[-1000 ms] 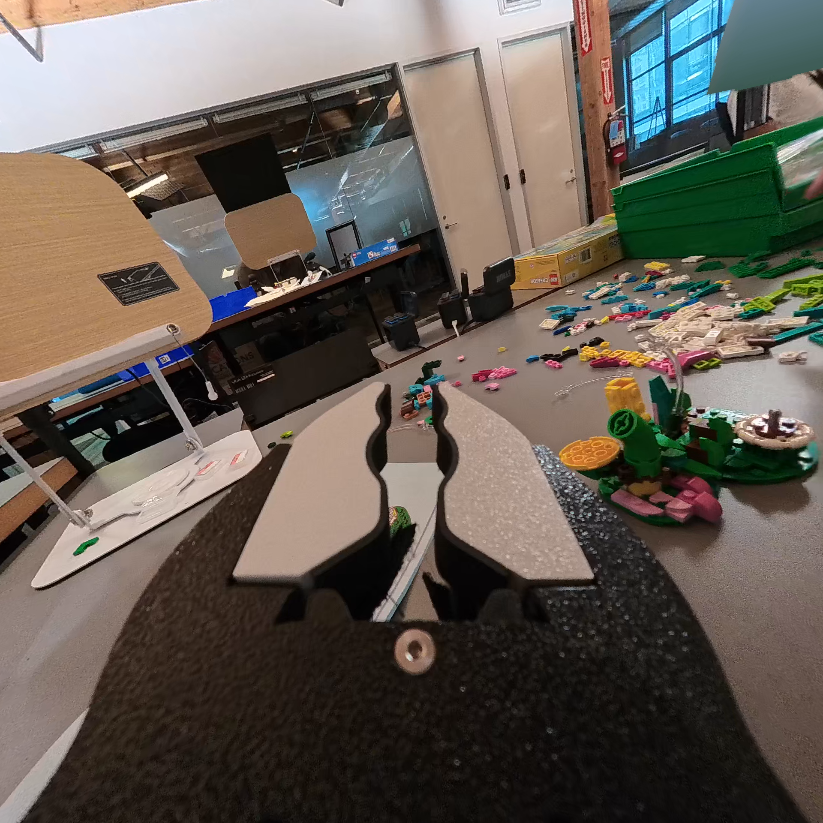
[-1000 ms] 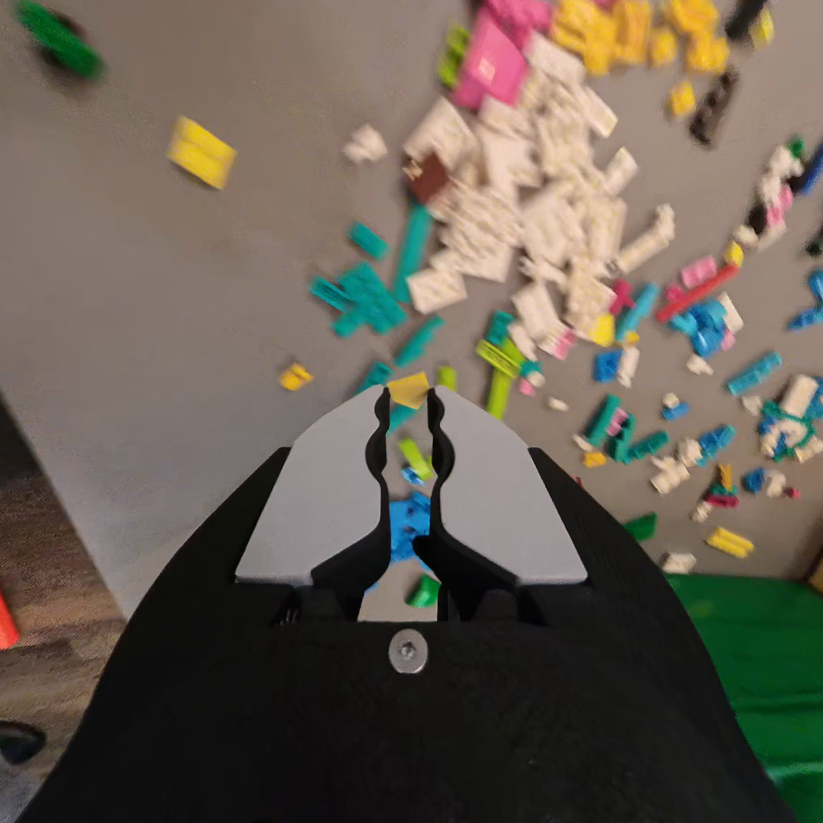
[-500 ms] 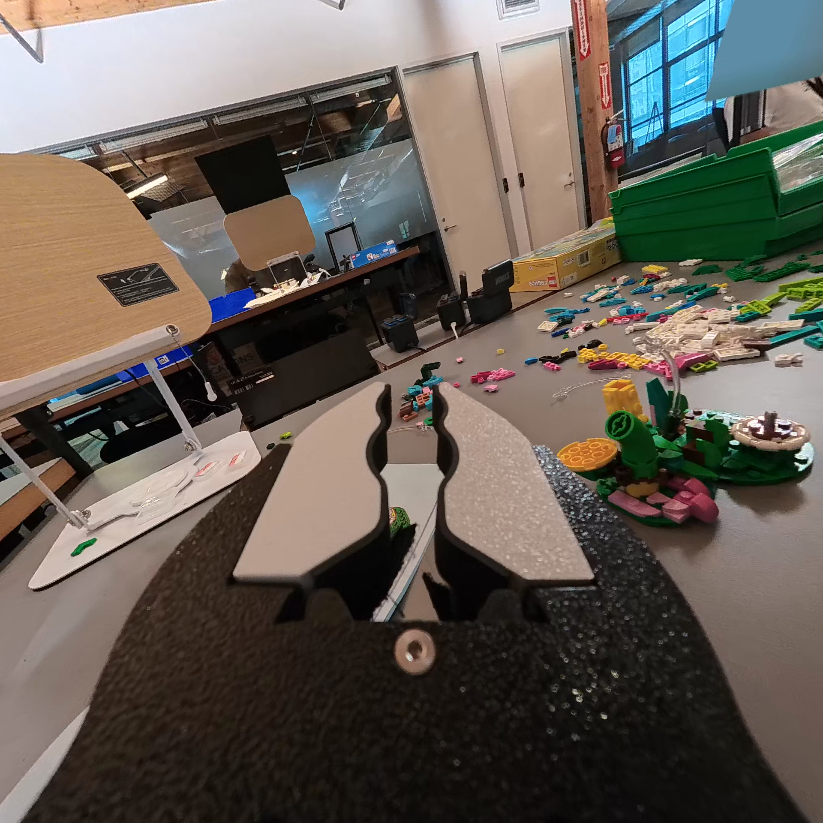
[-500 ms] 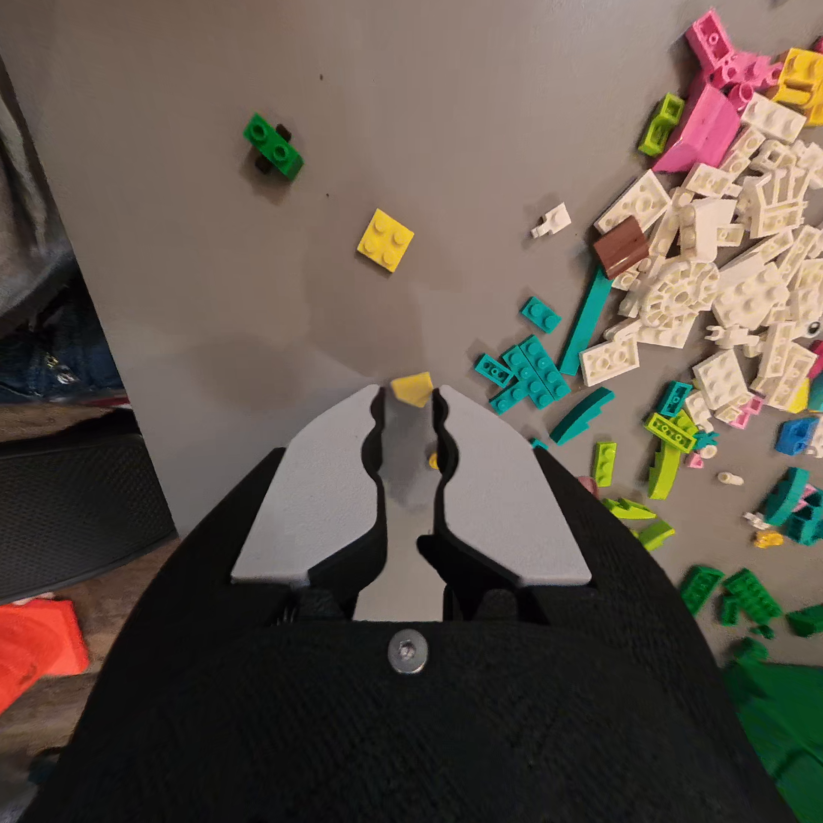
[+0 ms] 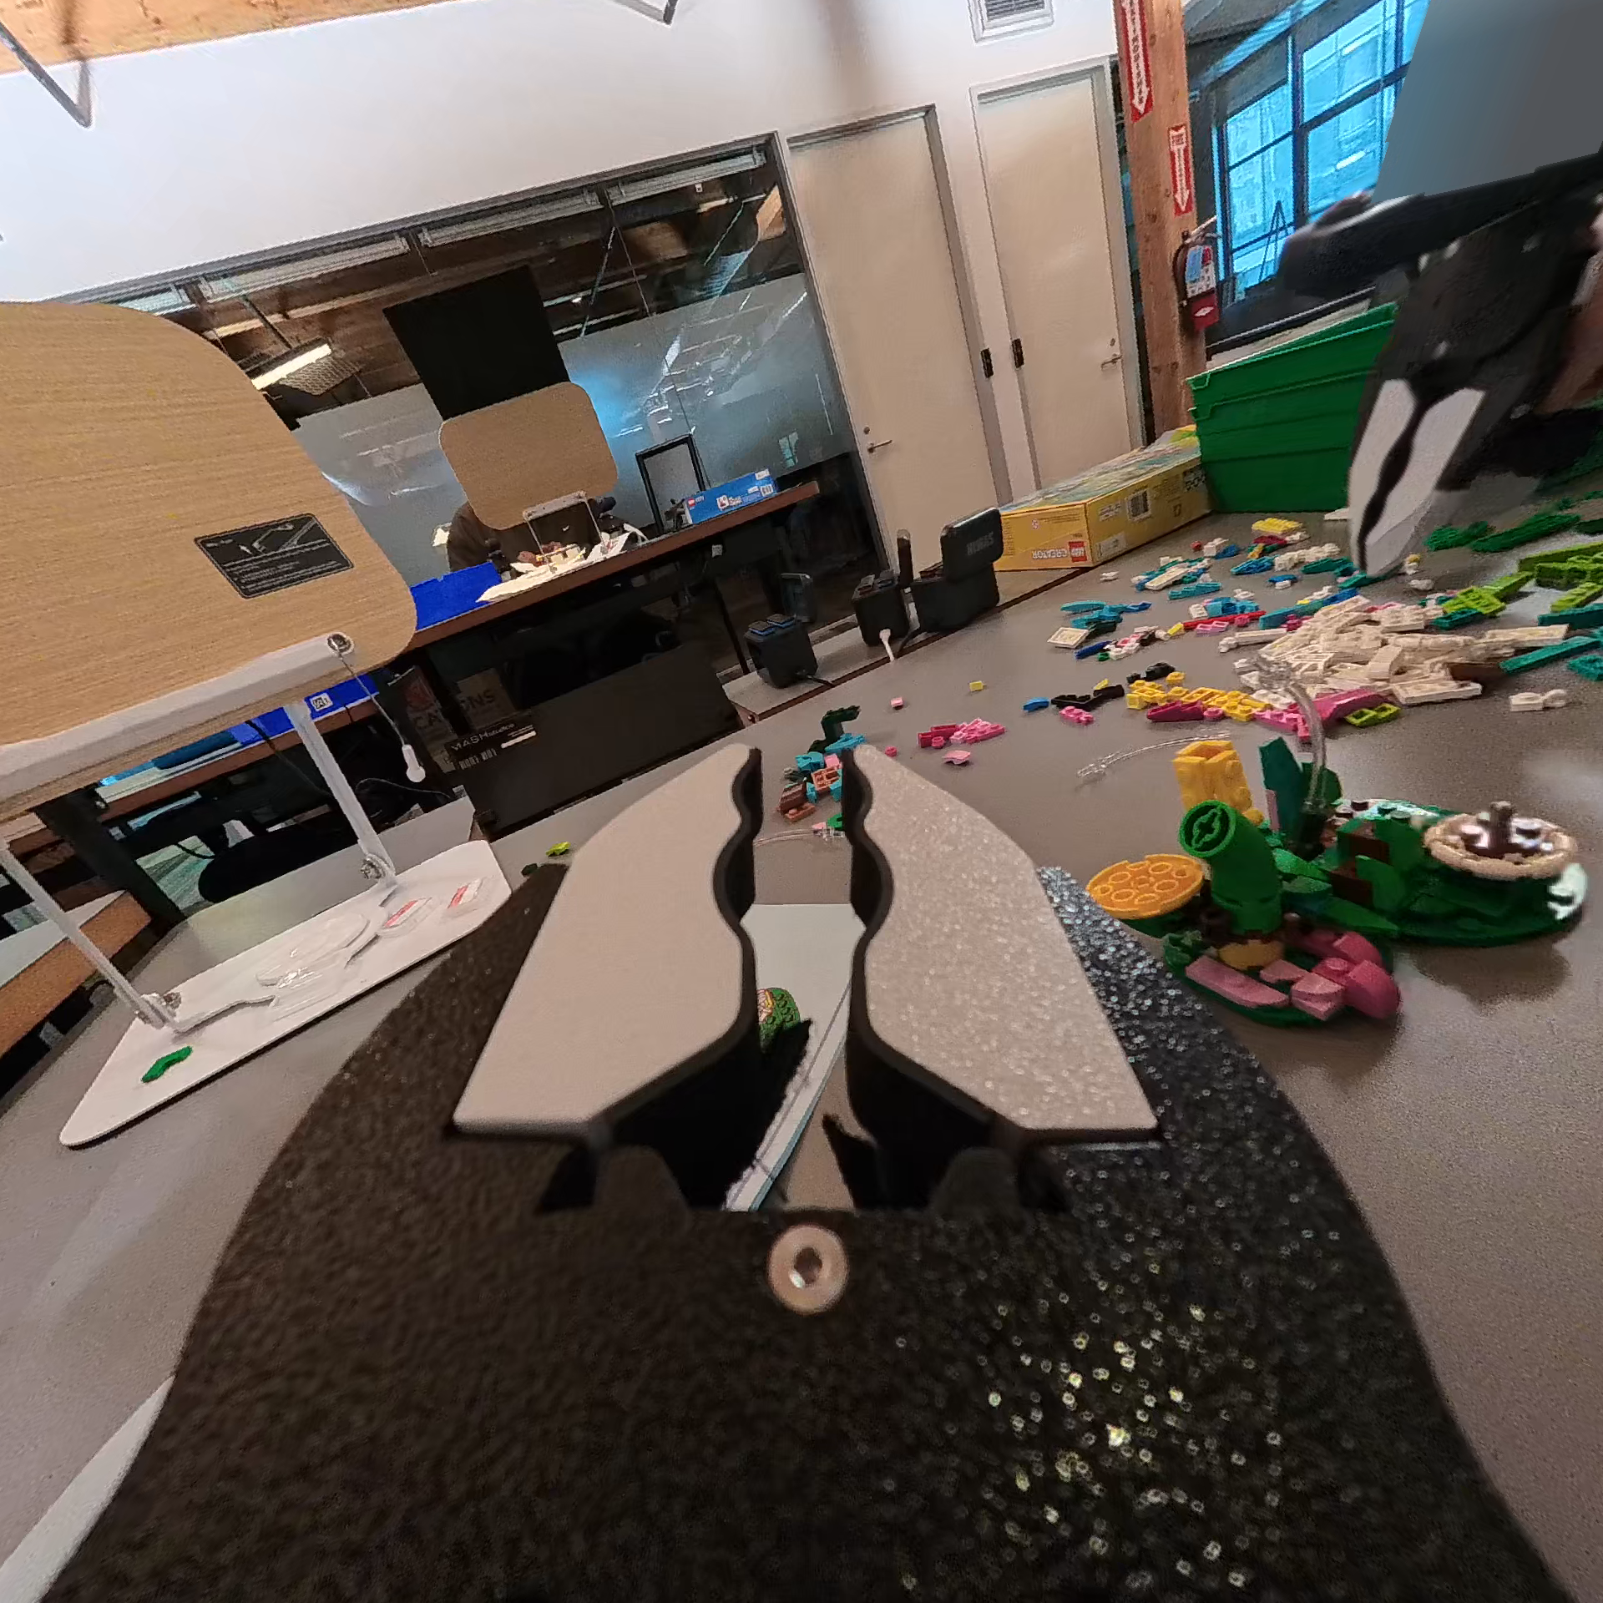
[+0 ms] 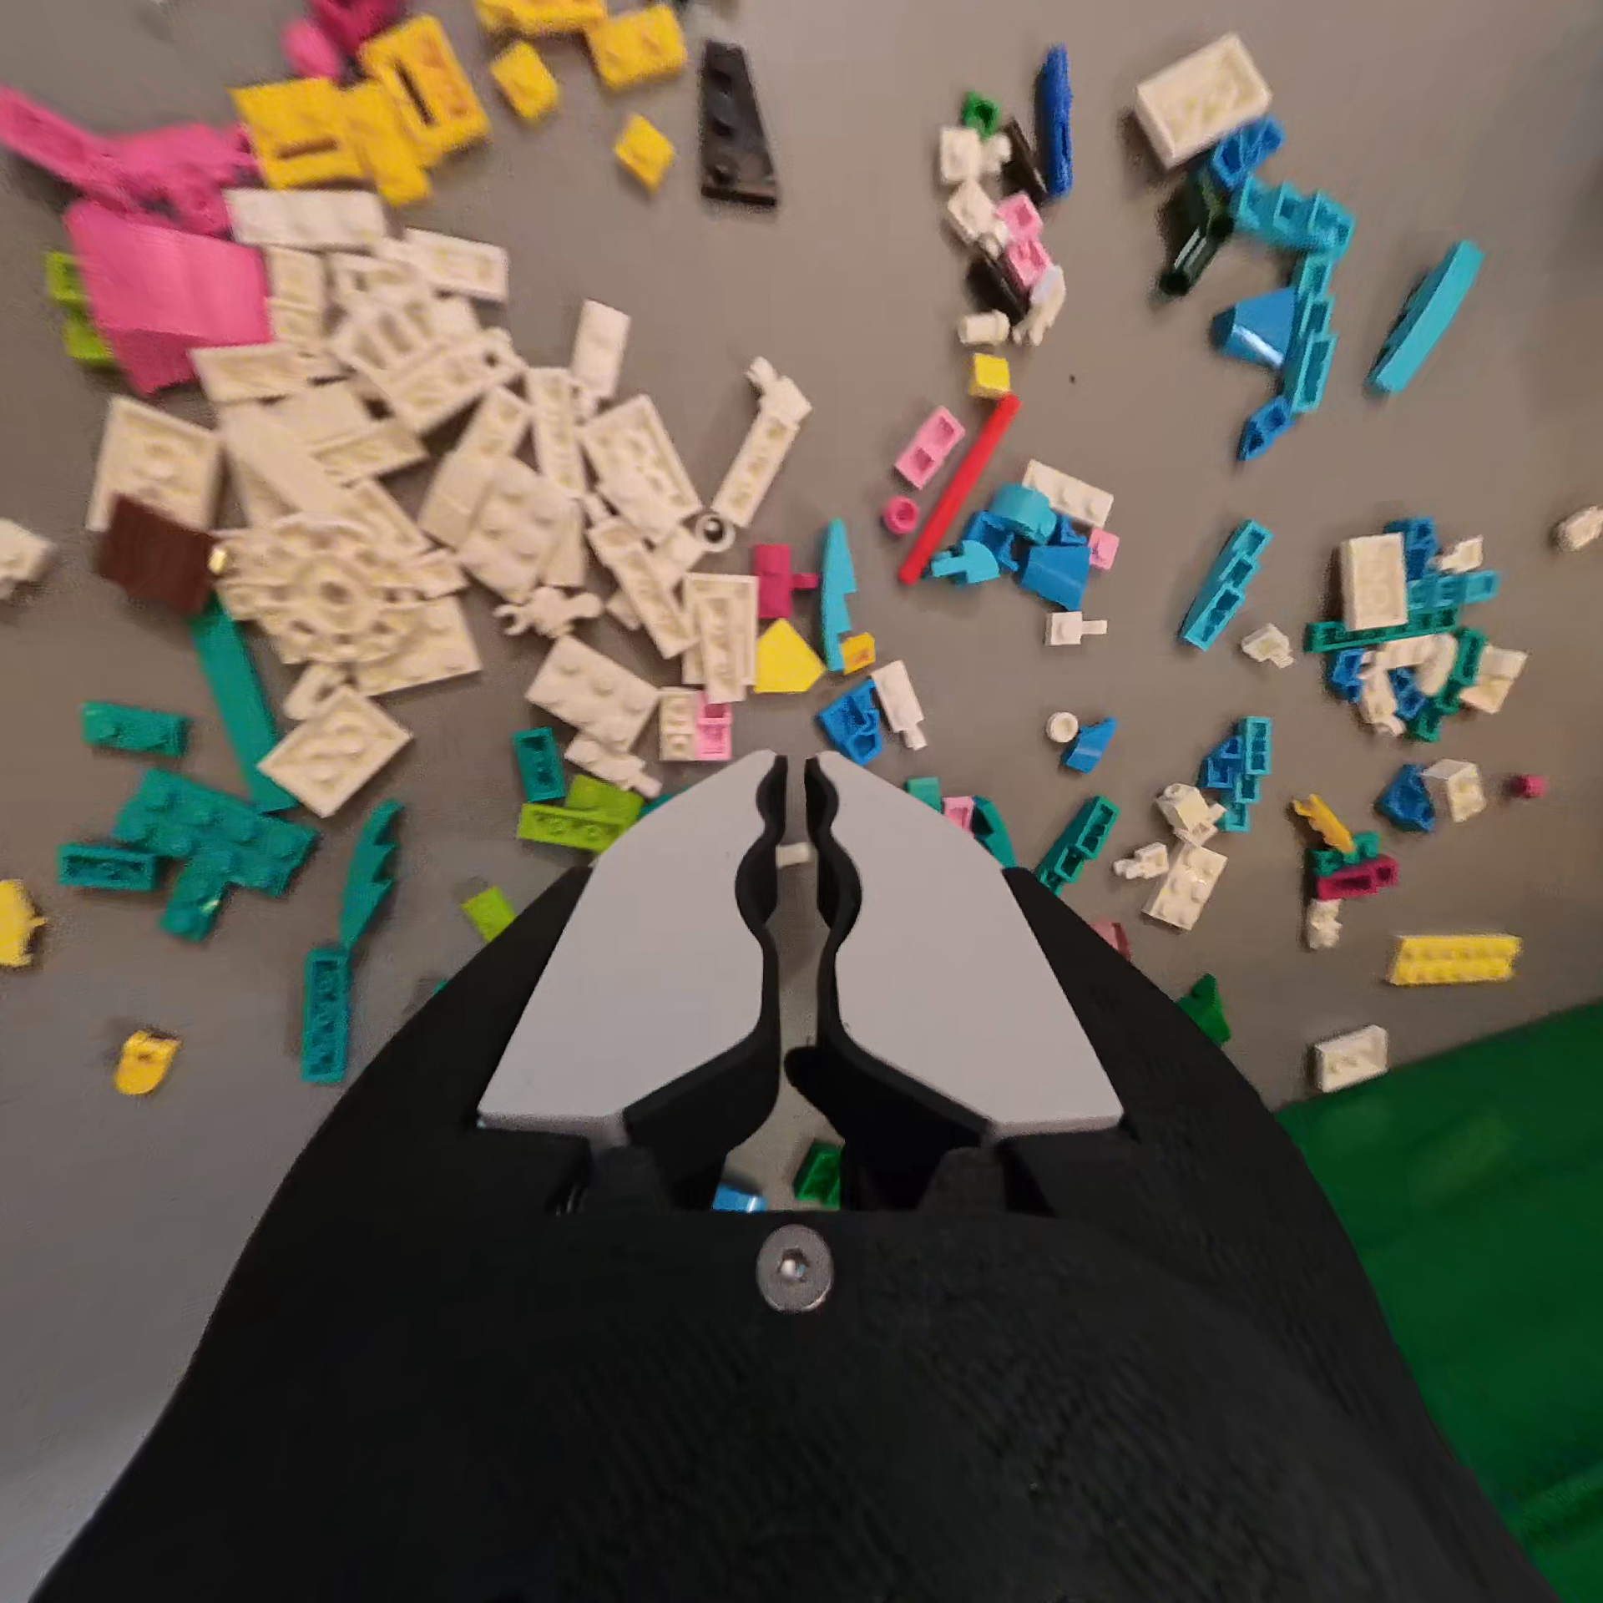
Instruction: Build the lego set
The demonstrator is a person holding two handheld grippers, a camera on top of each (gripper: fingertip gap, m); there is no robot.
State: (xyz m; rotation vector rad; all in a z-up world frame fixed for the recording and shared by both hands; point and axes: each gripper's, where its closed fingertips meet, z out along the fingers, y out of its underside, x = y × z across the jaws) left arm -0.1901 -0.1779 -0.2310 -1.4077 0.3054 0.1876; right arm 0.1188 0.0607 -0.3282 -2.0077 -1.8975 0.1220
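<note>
My left gripper is open with nothing between its fingertips. It hovers low over the grey table, above a white sheet. A built brick model with green, yellow and pink parts stands to its right. My right gripper points down over scattered loose bricks. Its fingertips are nearly together, with only a thin slit and nothing between them. A yellow wedge and a blue brick lie just ahead of the tips. The right gripper also shows in the left wrist view above the far bricks.
A pile of white plates lies at the left, with teal, blue, pink and yellow pieces around it. Green bins and a yellow box stand at the back. A wooden board on a white stand is at the left.
My right gripper swung from the barer table edge back over the brick pile. The small yellow piece held at its tips is gone, and the jaws have closed nearly together. My left gripper has hardly moved.
</note>
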